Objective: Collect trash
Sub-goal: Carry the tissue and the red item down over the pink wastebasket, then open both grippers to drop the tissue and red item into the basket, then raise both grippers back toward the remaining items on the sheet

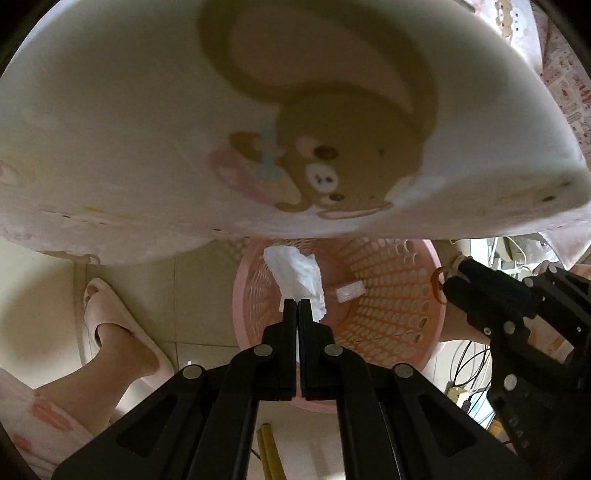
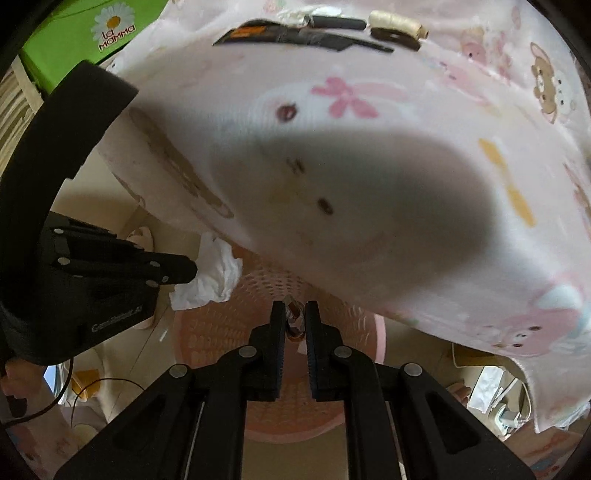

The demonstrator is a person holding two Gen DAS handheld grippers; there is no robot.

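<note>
**Both grippers over the pink basket, each with a scrap of trash**

Starting at the far left of the left wrist view, we see a foot in a pale pink slipper (image 1: 110, 325) on the tiled floor (image 1: 192, 288), beside the table's edge. Above it hangs a cloth with a cartoon bear print (image 1: 147, 129), draped over the table and filling the upper half of the view. Moving right, our left gripper (image 1: 297, 306) has its fingers pressed together on a crumpled white tissue (image 1: 299, 277), which it holds above the open mouth of the pink perforated basket (image 1: 406, 306) standing on the floor. Inside the basket, right of the tissue, lies a small whitish wrapper (image 1: 350, 291). Further right, our right gripper (image 1: 448, 280) reaches in over the basket's rim with something small and orange at its tips.

In the right wrist view, the left gripper (image 2: 192, 271) enters from the left with the same tissue (image 2: 212, 273) bunched at its tips. In the centre, the right gripper (image 2: 295, 314) has its fingers narrowed on a small reddish-brown scrap (image 2: 294, 314), too blurred for us to identify, held above the basket (image 2: 207, 332). Along the top, on the cloth (image 2: 406, 184), lie dark tools and a spool of pale thread (image 2: 397, 22). A green box (image 2: 74, 33) sits at upper left.
</note>
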